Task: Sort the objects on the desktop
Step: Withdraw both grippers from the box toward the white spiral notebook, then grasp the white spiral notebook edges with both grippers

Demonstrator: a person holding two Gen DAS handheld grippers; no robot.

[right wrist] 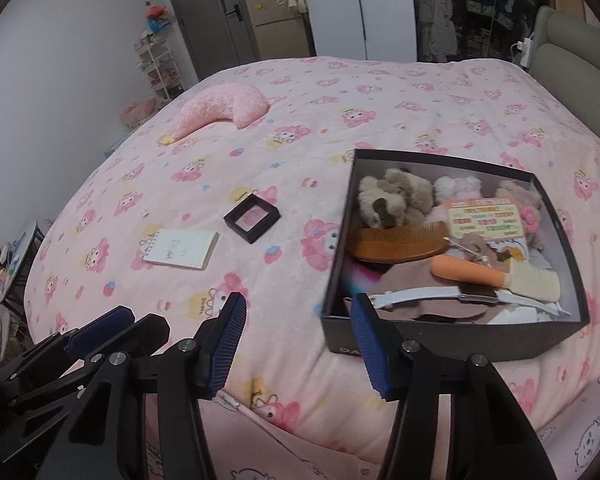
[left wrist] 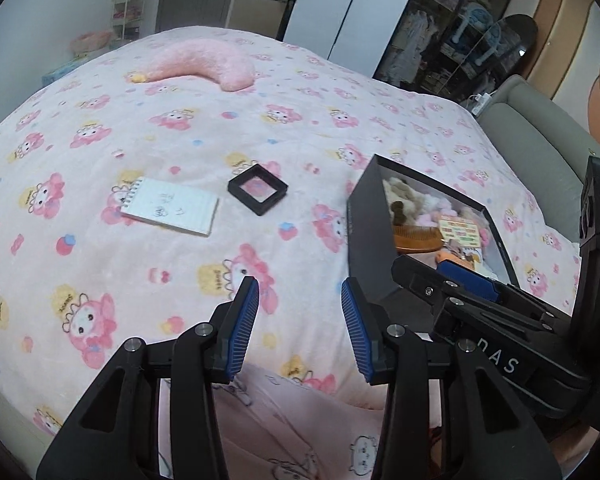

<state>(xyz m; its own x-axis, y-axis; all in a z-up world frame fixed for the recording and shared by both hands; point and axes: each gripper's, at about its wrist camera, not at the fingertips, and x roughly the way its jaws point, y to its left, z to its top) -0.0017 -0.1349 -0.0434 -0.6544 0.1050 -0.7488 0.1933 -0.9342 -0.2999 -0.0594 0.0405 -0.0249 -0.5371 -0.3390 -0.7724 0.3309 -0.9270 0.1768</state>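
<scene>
A spiral notepad (left wrist: pixel 170 206) (right wrist: pixel 181 249) and a small black square frame case (left wrist: pixel 257 189) (right wrist: pixel 252 218) lie on the pink bedspread. A black box (right wrist: pixel 452 342) (left wrist: pixel 366 236) to their right holds plush toys, a wooden comb (right wrist: pixel 400 242), an orange-handled tool and a white strap. My left gripper (left wrist: pixel 300 322) is open and empty above the bedspread, near the box's left corner. My right gripper (right wrist: pixel 298 342) is open and empty at the box's near left corner; it also shows in the left wrist view (left wrist: pixel 464 280).
A pink crescent pillow (left wrist: pixel 204 66) (right wrist: pixel 224 110) lies at the far side of the bed. A grey headboard (left wrist: pixel 540 140) borders the right. Shelves, a door and wardrobes stand beyond the bed.
</scene>
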